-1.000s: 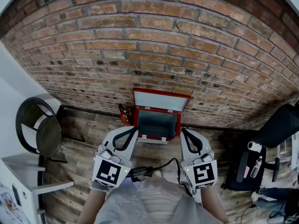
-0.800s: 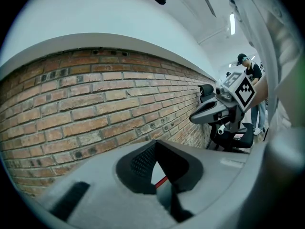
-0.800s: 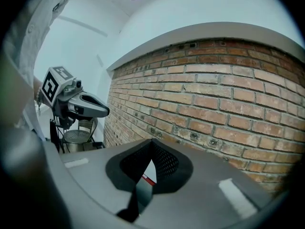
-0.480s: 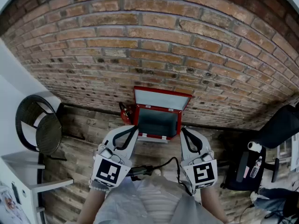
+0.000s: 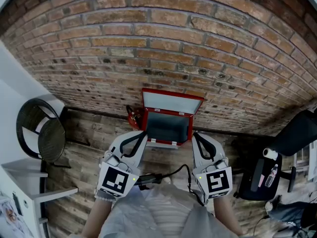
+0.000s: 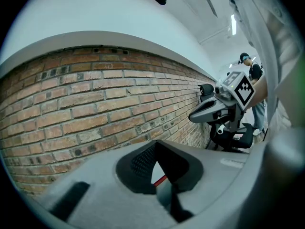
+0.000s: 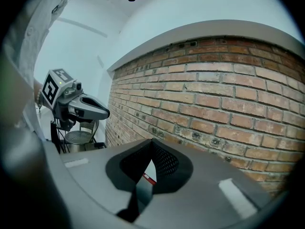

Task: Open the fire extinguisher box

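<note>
Both clenched — left gripper (image 5: pixel 142 135), right gripper (image 5: pixel 194 135); red box (image 5: pixel 167 124) open, inside seemingly grey.

Red-brown brick wall (image 5: pixel 163 43) spans 10 to 2 o'clock, meeting a wood-plank floor (image 5: pixel 84 133) at a dark baseboard. White wall (image 5: pixel 10 83) at 9. Round black mesh chair (image 5: pixel 42 135) at 8, white shelf unit (image 5: pixel 25 182) at 7 (partly cropped). Black office chair (image 5: pixel 297 133) approx. 4 o'clock.

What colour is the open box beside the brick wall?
The box is red, seen best in the head view.
</note>
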Demonstrator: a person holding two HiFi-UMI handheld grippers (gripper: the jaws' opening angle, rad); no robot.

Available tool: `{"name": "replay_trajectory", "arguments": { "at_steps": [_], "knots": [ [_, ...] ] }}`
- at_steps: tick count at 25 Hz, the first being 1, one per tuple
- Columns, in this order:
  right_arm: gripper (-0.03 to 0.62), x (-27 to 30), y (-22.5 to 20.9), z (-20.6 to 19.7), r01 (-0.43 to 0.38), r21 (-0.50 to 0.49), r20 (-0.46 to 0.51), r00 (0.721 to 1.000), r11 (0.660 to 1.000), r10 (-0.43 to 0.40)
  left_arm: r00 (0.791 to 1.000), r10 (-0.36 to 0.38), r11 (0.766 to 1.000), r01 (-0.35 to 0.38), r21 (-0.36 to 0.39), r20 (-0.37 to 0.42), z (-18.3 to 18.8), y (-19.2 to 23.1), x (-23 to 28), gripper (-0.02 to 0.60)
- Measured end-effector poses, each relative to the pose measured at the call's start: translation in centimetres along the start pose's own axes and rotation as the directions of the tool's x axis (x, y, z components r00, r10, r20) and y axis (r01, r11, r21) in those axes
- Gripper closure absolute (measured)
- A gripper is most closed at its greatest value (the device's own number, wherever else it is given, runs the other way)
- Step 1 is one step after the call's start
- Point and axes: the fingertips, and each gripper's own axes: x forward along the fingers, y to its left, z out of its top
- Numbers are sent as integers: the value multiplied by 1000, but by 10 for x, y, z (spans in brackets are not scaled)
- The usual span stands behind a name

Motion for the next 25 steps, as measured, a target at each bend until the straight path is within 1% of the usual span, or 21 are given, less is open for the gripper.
{"name": "replay_trajectory", "arguments": {
  "at_steps": [12,15,20,25],
  "knots": [
    [588,-1,5,-3,-11,-9,-10,1000,1000,11,1000,-6,1000,6,6,-10,-1,-3,-1,581],
    [588,-1,6,-3,-13,-9,-12,1000,1000,13,1000,-7,1000,8,17,-24,-4,-3,-2,581],
    [588,-2,6,-5,-13,-6,-15,1000,1000,13,1000,-4,1000,4,7,-12,-2,-3,-2,581],
    [588,-1,7,-6,-15,-7,-19,1000,1000,15,1000,-6,1000,6,10,-24,-5,-3,-2,581]
  ]
}}
